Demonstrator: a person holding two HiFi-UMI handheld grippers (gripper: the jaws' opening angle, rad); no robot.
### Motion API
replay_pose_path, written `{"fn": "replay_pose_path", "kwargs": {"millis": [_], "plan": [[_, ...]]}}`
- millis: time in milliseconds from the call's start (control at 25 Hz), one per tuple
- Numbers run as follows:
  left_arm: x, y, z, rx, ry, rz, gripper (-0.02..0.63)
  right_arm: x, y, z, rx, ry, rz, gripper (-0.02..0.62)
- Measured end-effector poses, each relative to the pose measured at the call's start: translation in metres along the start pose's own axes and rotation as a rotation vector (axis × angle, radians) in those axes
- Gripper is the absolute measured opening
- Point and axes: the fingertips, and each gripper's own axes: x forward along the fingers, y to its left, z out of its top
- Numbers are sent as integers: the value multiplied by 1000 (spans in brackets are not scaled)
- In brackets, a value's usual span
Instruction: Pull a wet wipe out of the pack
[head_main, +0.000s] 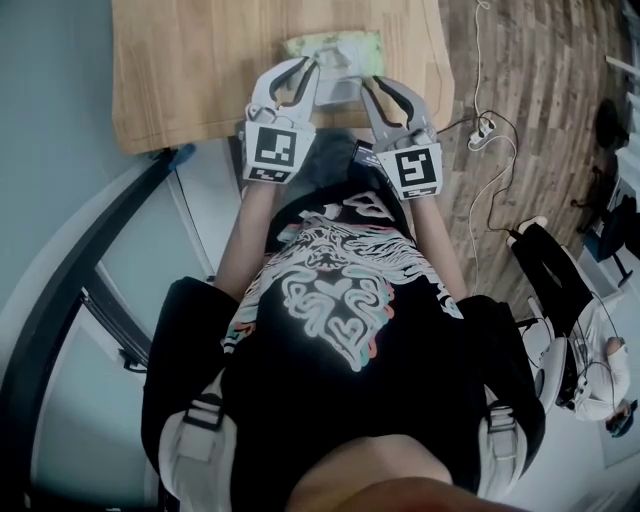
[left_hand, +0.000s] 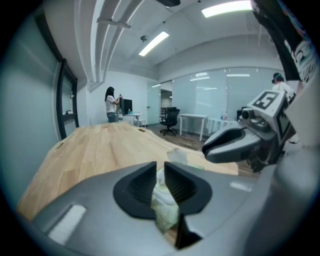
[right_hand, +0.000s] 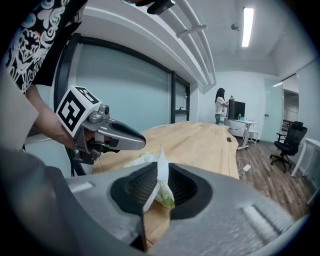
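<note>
Green pack (left_hand: 167, 214) between left gripper (left_hand: 160, 175) jaws; wipe (right_hand: 161, 158) between right gripper (right_hand: 159, 176) jaws

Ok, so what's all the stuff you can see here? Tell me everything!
table: one, light wood, under both grippers.
pack: one, green, on the table at the gripper tips.
white sheet: one, sticking up from the pack; wipe or flap, cannot tell.
cable: one, white, on the wooden floor.
office chair: one, black, far off.
person: one, white top, standing far off.
left gripper: one, grey, shut on the pack.
right gripper: one, grey, shut on the white sheet.
shirt: one, black, white pattern.
</note>
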Motion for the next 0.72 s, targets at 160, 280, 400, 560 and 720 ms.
{"fn": "replay_pose_path", "kwargs": {"millis": [160,280,400,560,720], "plan": [[11,-2,-5,-2,23,-32,34,12,-1,-5,-5,-13,23,67],[23,-4,-9,-20,49,-80,89,21,0,-7,-11,2,42,84],[32,-9,-10,-58,70,-128,132,27,1,-7,-28,2,59,89],[40,-15,-9,-35,98,-175,132,32,0,-5,-46,6,73,89],[47,-23,-16,-21,154,-234,132,36,3,-7,-75,44,93,89]]}}
